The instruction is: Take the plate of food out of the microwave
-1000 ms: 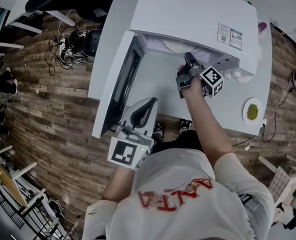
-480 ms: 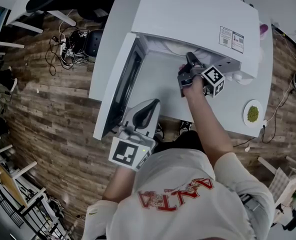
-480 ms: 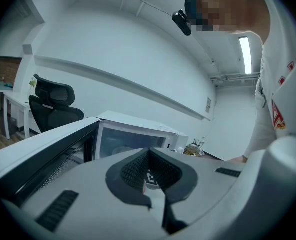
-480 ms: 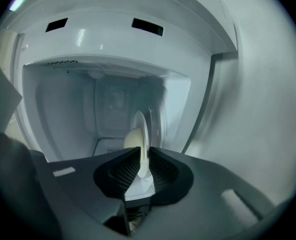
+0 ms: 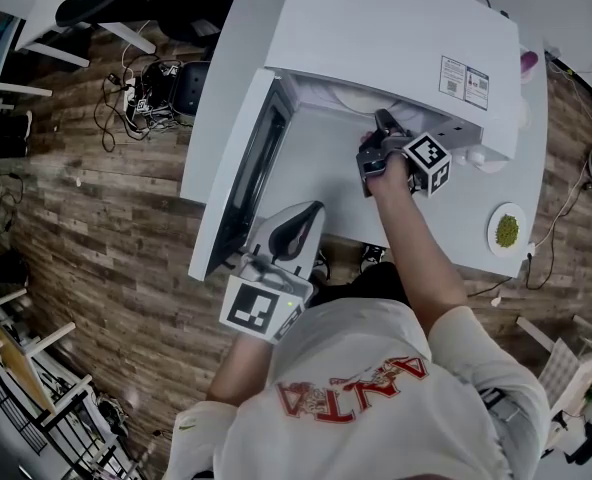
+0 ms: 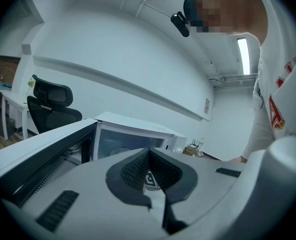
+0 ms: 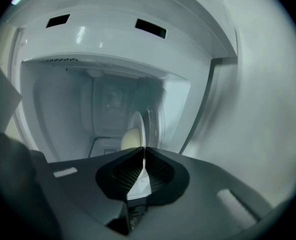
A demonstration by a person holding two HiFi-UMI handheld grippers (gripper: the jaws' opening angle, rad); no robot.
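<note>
Pinched the right gripper (image 5: 377,120), jaws closing, onto the rim of the plate of food (image 7: 137,126) inside the microwave (image 5: 396,28) at 12 o'clock (left gripper (image 5: 296,218) together, empty, at 7 o'clock), probably ready for withdrawal.

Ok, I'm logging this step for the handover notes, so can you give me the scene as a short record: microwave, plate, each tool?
microwave: on the white table, door swung open at the person's left
plate: inside the cavity, pale food on it
right tool: reaching into the cavity, jaws closing on the plate's rim
left tool: hovers beside the open door, jaws together, nothing between them
second plate: on the table right of the microwave, holding green food
</note>
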